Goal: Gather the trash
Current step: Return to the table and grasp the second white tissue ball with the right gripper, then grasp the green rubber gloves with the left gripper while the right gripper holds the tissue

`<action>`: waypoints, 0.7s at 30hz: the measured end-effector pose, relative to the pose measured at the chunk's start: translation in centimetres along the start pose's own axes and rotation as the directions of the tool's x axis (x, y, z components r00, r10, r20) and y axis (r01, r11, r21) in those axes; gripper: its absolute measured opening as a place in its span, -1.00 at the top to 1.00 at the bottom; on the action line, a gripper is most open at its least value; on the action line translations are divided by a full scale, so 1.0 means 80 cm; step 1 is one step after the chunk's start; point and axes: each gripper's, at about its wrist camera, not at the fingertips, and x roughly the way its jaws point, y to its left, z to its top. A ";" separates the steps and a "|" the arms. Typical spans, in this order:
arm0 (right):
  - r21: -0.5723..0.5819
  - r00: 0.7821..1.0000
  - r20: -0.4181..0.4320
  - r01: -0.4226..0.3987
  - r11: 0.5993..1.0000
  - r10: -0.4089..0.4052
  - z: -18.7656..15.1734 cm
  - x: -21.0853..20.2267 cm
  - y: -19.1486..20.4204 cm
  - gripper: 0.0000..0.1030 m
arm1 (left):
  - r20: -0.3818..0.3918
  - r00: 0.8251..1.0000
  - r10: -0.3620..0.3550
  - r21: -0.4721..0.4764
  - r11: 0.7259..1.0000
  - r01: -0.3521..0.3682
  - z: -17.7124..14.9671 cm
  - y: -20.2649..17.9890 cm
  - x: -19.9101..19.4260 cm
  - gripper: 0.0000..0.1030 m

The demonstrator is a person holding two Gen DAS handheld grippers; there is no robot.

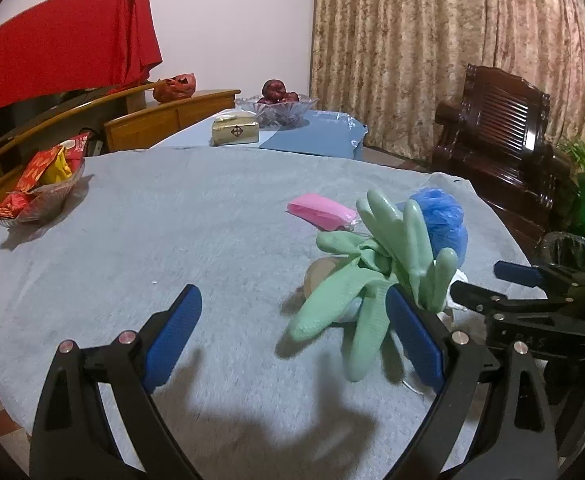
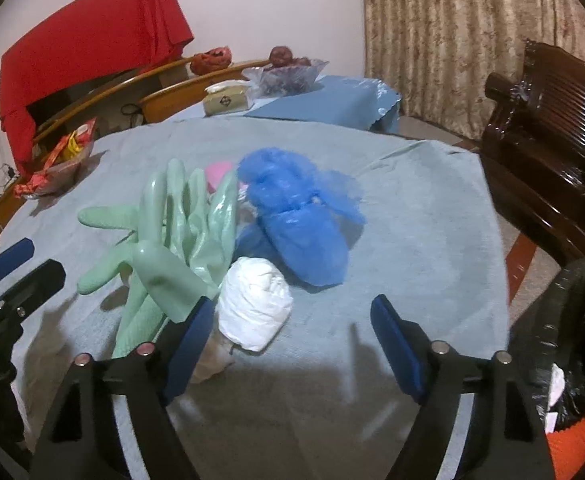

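Trash lies in a pile on the grey tablecloth (image 1: 172, 220): green rubber gloves (image 1: 364, 276) (image 2: 172, 240), blue plastic shoe covers (image 1: 440, 216) (image 2: 296, 208), a white crumpled wad (image 2: 254, 312) and a pink packet (image 1: 320, 210). My left gripper (image 1: 292, 340) is open and empty, its right finger beside the gloves. My right gripper (image 2: 292, 344) is open and empty, its left finger next to the gloves and the white wad. The right gripper also shows in the left wrist view (image 1: 488, 284).
A black trash bag (image 2: 564, 332) stands at the table's right edge. A bowl of red snack packets (image 1: 40, 188) sits at the far left. Beyond are a tissue box (image 1: 236, 130), a glass fruit bowl (image 1: 276, 106) and a dark wooden chair (image 1: 504, 140).
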 end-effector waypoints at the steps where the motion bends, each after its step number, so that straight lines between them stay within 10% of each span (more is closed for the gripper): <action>1: -0.001 1.000 -0.005 -0.006 1.000 0.006 0.001 0.004 0.001 -0.45 | -0.001 1.000 -0.001 0.001 1.000 0.001 0.000 0.001 0.002 -0.76; 6: 0.003 0.998 -0.027 -0.049 0.999 0.049 0.003 0.016 0.005 -0.29 | -0.006 1.000 -0.006 -0.001 1.000 0.006 -0.001 0.001 0.008 -0.76; 11: 0.031 0.986 -0.067 -0.148 0.988 0.150 0.002 0.022 0.002 0.36 | -0.012 1.000 -0.011 -0.003 1.000 0.011 -0.003 -0.002 0.010 -0.76; 21: 0.032 0.991 -0.027 -0.127 0.991 0.128 -0.003 -0.014 -0.005 0.43 | -0.015 0.999 -0.029 0.016 0.999 0.029 -0.007 -0.018 0.001 -0.76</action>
